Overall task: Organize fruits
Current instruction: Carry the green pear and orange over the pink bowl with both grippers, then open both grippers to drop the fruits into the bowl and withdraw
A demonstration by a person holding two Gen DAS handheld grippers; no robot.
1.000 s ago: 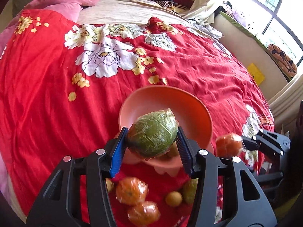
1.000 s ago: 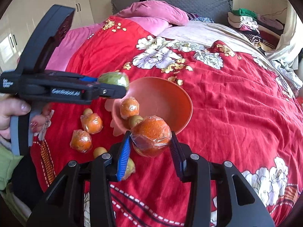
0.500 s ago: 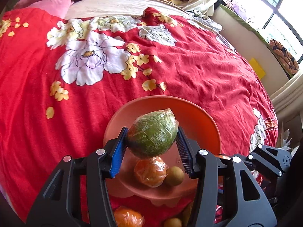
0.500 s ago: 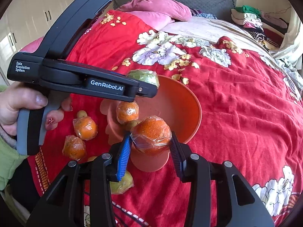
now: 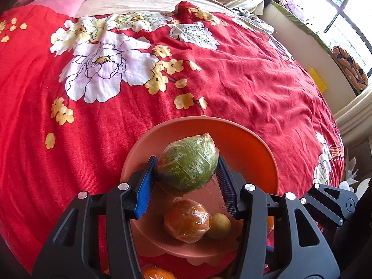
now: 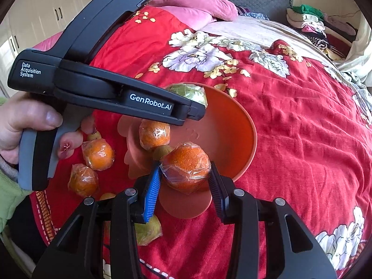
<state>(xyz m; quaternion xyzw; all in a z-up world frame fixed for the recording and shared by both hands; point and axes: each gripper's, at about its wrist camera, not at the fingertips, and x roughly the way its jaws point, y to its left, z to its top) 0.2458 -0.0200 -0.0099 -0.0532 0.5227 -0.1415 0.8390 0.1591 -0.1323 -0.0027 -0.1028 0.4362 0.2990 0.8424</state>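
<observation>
left fingers (image 5: 186, 181) clamp a wrapped green fruit (image 5: 188, 162), right fingers (image 6: 183, 186) a wrapped orange (image 6: 186, 165).

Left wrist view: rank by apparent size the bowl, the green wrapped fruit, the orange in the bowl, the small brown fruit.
1. Orange plastic bowl
2. Green plastic-wrapped fruit, though it sits nearest the camera
3. Plastic-wrapped orange
4. Small round brown fruit

Green fruit (image 5: 188, 162) plastic-wrapped, frame centre, above orange bowl (image 5: 251, 144). In bowl, lower centre: wrapped orange (image 5: 186, 220) touching small brownish fruit (image 5: 218, 225). Second wrapped orange (image 6: 186, 165) at bowl's near rim; two more (image 6: 98, 154) lower left on bedspread.
</observation>
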